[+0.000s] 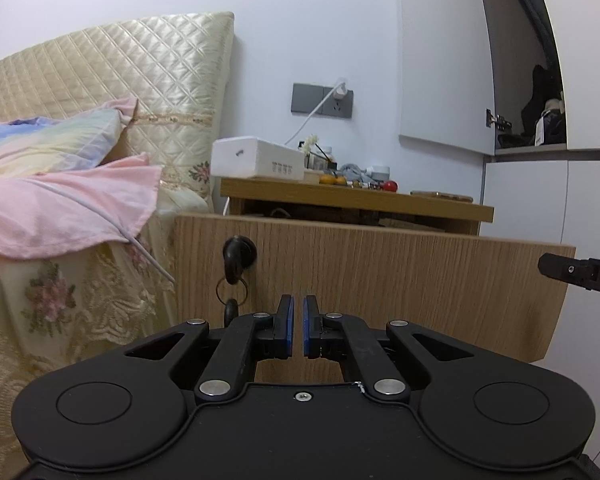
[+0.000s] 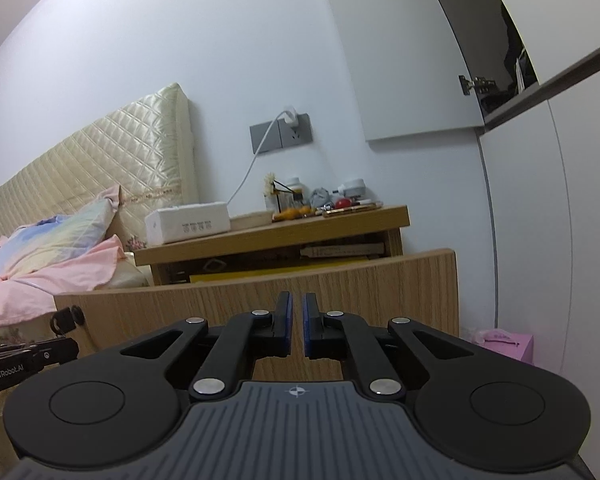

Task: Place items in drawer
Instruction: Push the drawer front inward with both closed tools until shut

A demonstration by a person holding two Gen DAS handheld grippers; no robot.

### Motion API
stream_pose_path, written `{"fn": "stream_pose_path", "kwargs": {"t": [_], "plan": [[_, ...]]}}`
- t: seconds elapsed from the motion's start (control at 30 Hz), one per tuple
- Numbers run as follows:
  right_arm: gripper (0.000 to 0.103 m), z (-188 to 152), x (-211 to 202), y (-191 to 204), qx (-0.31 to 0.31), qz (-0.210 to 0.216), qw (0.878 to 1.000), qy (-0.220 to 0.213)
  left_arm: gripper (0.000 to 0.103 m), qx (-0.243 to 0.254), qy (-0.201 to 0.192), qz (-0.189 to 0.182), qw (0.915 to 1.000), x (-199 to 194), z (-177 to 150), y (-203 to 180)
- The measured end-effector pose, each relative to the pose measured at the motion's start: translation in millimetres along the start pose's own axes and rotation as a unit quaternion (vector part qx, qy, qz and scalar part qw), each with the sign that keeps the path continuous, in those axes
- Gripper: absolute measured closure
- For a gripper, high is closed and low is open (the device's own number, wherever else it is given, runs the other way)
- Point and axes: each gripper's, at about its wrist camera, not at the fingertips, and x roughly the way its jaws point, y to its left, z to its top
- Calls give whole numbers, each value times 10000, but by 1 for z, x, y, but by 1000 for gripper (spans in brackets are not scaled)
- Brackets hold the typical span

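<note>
Both the left gripper (image 1: 296,312) and the right gripper (image 2: 296,310) are pressed together and hold nothing. The drawer (image 1: 380,264) stands pulled open just in front. Probably it should be closed now — push its front squarely, away from the key (image 1: 236,264).

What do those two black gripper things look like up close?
Both are black plastic. The left gripper and right gripper each have two fingers with blue pads, silver rivets and round discs either side. The right one has a grey ribbed plate with a crosshair mark.
</note>
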Motion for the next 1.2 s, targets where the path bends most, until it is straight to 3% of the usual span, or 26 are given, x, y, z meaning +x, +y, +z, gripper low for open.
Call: {"fn": "stream_pose_path", "kwargs": {"t": [0.73,1.2], "plan": [[97,-6,25,-17,192,-112,9993,306,101,-12,276,66,9996,32,-3,2],[99,-6,30,-17,123,-177,9994,258,101,-104,325,32,9994,44,-5,6]]}}
